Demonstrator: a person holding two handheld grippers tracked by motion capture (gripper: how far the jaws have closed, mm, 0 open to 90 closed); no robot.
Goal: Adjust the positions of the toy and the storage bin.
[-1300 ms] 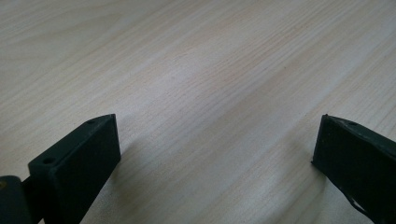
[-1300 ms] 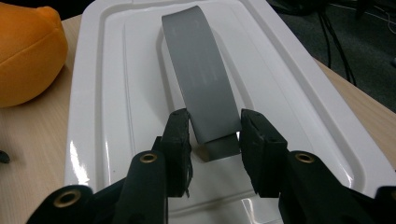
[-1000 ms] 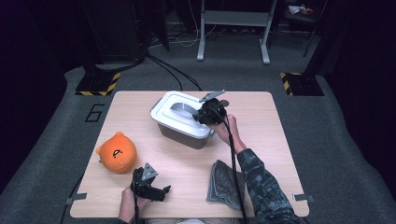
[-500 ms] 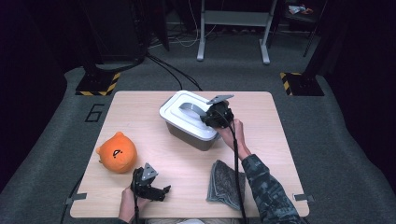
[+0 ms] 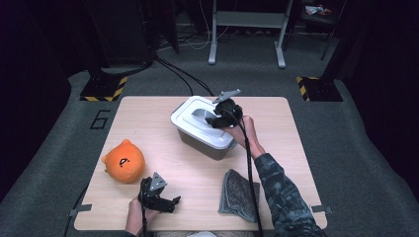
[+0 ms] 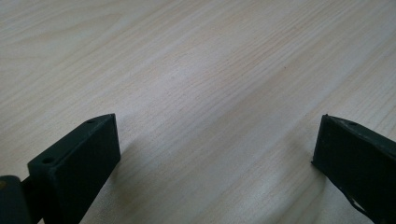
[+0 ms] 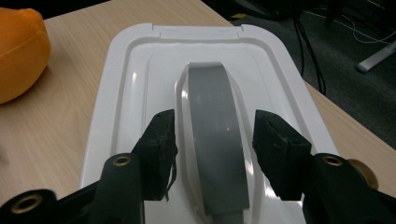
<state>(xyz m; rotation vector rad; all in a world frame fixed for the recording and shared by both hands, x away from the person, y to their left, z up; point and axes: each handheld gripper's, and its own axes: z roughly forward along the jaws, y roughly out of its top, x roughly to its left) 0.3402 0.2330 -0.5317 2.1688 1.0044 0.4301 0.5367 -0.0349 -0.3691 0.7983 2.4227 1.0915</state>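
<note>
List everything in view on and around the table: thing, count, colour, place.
Table: one, light wood, centre of the high view.
Box: one, grey, on the table's far middle, lid on.
Lid: one, white, on the box.
Handle: one, grey, arched along the lid's middle.
Plush toy: one, orange, on the table's left.
Cloth: one, grey, folded, on the table's near right.
Floor markers: two, black with yellow stripes, past the far corners.
Stand: one, grey metal, on the floor behind.
Left gripper: one, black, near edge, fingers wide apart over bare wood.
Right gripper: one, black, over the lid, jaws just been opening, fingers astride the handle without pressing it.
</note>
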